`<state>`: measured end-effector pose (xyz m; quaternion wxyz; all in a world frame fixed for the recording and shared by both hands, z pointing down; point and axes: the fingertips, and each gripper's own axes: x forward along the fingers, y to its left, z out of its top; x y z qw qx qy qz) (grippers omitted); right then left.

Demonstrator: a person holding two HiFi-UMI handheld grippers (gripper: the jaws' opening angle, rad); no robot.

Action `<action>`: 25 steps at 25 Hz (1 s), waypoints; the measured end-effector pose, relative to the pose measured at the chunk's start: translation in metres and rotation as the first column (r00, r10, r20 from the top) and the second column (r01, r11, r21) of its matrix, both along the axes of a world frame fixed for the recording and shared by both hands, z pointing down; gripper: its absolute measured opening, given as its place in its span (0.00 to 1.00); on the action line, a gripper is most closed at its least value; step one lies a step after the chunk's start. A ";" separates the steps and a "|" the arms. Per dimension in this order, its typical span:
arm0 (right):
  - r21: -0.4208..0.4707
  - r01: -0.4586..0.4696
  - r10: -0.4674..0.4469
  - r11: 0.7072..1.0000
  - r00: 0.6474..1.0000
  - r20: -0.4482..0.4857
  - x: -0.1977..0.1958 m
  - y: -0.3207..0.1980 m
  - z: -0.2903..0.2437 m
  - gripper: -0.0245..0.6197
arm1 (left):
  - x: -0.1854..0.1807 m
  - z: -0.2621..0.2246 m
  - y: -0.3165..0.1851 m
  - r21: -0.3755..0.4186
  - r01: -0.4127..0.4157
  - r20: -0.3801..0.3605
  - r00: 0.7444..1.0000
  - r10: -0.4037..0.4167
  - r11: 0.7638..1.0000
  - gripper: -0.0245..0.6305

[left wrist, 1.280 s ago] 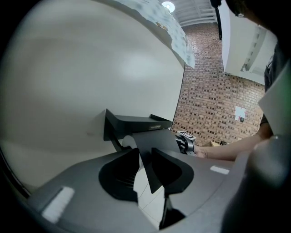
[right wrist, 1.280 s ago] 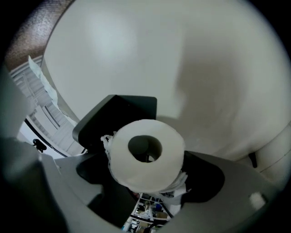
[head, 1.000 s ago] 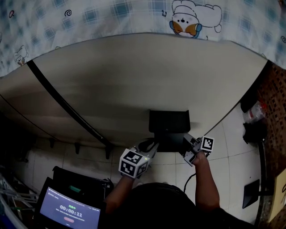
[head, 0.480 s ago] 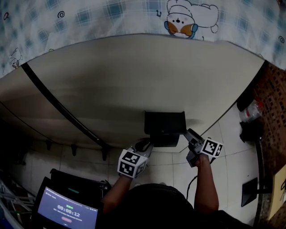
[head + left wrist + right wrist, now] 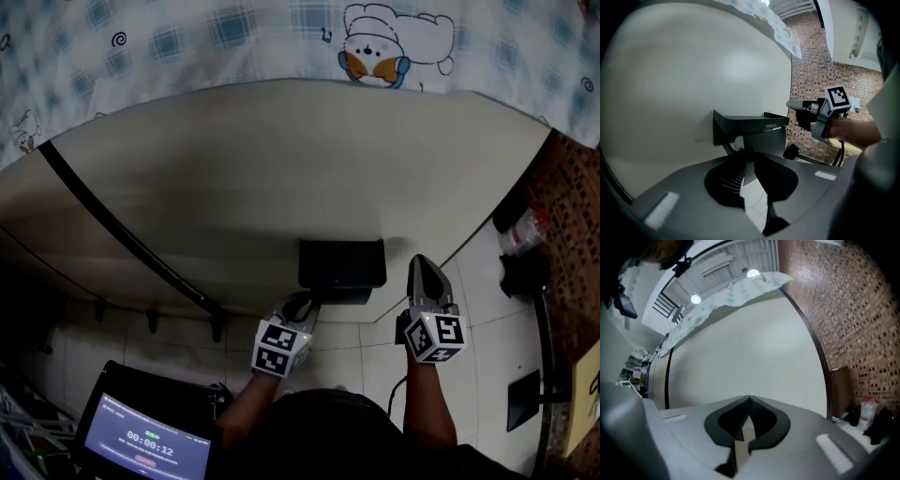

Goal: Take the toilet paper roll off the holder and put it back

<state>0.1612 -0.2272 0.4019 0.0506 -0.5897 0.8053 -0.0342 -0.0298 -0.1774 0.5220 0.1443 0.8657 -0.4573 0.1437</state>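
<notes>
At the lower left glows a bluish-purple screen (image 5: 145, 441). The left gripper (image 5: 307, 304), marker cube toward the person, has its tips at the underside of the black box-shaped plastic holder (image 5: 342, 265). Its jaws stand only narrowly apart with a grey sliver between them; whether they pinch it I cannot tell. The holder is fixed near the lower edge of the cream wall panel (image 5: 281, 169), flat shelf on top, its long axis level along the panel. The toilet paper roll cannot be made out beneath that shelf, so neither its place nor its axis shows. Right of the holder and clear of it, the right gripper (image 5: 419, 264) points at the panel, jaws pressed together, empty.
</notes>
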 end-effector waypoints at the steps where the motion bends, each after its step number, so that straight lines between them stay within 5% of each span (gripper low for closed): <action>1: 0.026 0.004 -0.003 1.000 1.000 -0.016 -0.004 0.003 -0.005 0.04 | -0.001 0.000 0.000 0.003 0.004 0.005 1.000 -0.004 1.000 0.15; 12: 0.164 0.014 0.002 0.986 0.995 -0.098 -0.026 0.026 -0.028 0.04 | -0.002 0.005 -0.002 0.057 0.015 0.060 0.998 -0.019 0.998 0.17; 17: 0.177 0.009 0.010 0.984 0.994 -0.106 -0.028 0.040 -0.029 0.04 | -0.022 -0.004 0.011 0.093 0.103 0.044 0.993 -0.107 0.990 0.16; 20: 0.165 0.014 0.007 0.986 0.992 -0.124 -0.037 0.046 -0.027 0.04 | -0.038 -0.023 0.015 0.163 0.184 0.018 0.982 -0.189 0.969 0.12; 25: 0.165 0.007 0.022 0.986 0.984 -0.175 -0.048 0.058 -0.025 0.04 | -0.056 -0.084 0.024 0.341 0.281 -0.057 0.959 -0.279 0.897 0.09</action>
